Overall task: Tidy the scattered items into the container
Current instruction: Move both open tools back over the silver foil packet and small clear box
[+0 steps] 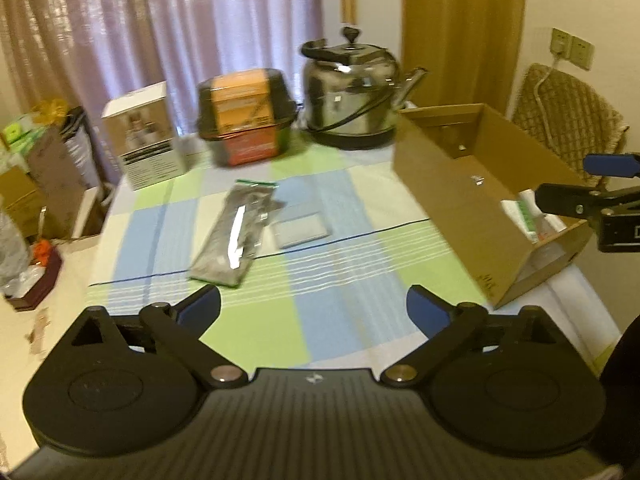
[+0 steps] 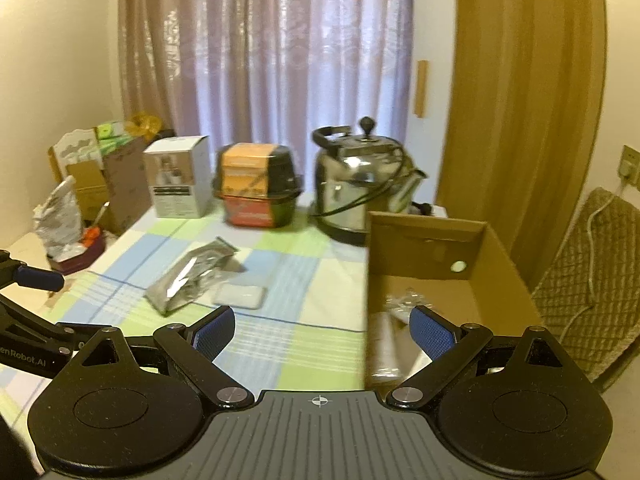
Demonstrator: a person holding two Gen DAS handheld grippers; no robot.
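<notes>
Both tools spread and empty: left tool (image 1: 313,312) low centre, silver pouch (image 1: 233,234) mid-frame; right tool (image 2: 322,334) beside cardboard box (image 2: 428,240).

Both wrist cams low, facing table (image 1: 328,240) (blurry-ish)

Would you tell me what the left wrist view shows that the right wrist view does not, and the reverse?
Only the left wrist view shows the open left gripper from behind, and the right gripper over the cardboard box. Only the right wrist view shows the open right gripper from behind and the clear packet on the box floor. Both show the silver pouch, the white pad, the kettle and the checked tablecloth.
</notes>
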